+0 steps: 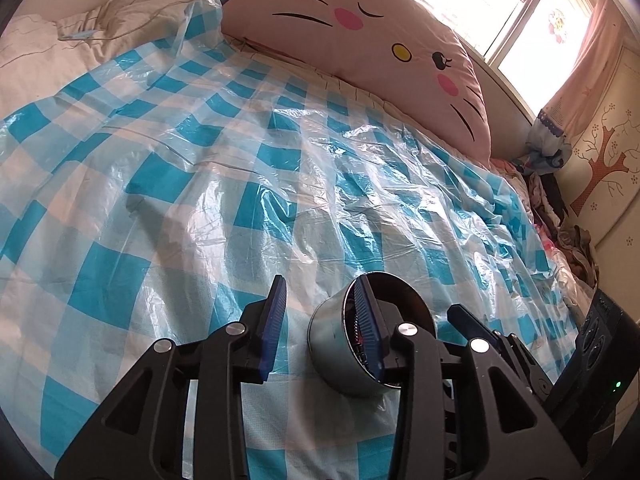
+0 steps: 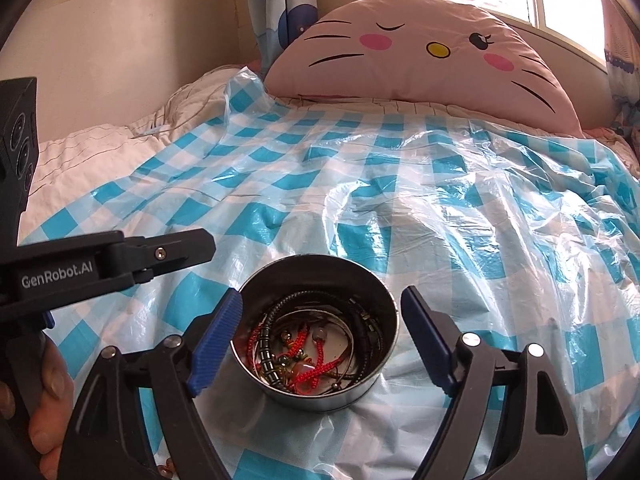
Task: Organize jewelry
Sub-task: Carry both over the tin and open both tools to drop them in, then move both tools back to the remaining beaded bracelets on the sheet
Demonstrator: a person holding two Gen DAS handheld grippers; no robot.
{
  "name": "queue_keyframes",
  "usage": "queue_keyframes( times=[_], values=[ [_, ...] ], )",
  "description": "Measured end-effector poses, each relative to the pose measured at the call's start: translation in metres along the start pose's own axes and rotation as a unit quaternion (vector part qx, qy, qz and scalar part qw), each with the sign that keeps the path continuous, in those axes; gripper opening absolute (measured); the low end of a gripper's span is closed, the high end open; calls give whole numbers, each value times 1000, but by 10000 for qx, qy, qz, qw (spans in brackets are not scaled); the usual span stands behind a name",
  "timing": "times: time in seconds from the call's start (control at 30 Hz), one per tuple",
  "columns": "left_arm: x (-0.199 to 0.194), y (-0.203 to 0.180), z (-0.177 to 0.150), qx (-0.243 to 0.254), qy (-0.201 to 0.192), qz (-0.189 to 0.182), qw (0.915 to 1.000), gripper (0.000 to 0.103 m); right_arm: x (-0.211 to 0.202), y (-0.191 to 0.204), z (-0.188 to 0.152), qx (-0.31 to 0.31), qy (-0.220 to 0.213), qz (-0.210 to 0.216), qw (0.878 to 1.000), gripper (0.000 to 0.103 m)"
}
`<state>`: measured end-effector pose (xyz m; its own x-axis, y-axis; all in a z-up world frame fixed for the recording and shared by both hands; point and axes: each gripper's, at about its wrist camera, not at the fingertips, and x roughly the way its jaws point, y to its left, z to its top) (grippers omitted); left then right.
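Observation:
A round metal tin (image 2: 320,384) stands on the blue-and-white checked plastic sheet (image 2: 360,184). It holds a tangle of jewelry (image 2: 308,352): red cord bracelets, dark bead strings and thin bangles. My right gripper (image 2: 320,344) is open, one blue finger on each side of the tin, apart from it. In the left wrist view the tin (image 1: 336,344) sits just right of centre. My left gripper (image 1: 324,328) is open and empty, its right finger (image 1: 366,320) in front of the tin. The left gripper's body (image 2: 100,264) shows at the left of the right wrist view.
A large pink cat-face pillow (image 2: 420,52) lies at the head of the bed. A beige quilt (image 1: 52,60) lies to the left. A window (image 1: 492,4) and curtain are at the back right. The right gripper's body (image 1: 592,352) is at the right edge.

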<state>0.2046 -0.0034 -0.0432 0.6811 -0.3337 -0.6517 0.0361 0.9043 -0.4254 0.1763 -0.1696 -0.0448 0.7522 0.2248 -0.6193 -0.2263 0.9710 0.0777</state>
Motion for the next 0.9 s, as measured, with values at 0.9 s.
queue_keyframes(
  times=[0.9],
  values=[
    [-55, -34, -52, 1078, -138, 702, 9916, 59, -31, -44, -31, 861, 377, -595, 9938, 88]
  ],
)
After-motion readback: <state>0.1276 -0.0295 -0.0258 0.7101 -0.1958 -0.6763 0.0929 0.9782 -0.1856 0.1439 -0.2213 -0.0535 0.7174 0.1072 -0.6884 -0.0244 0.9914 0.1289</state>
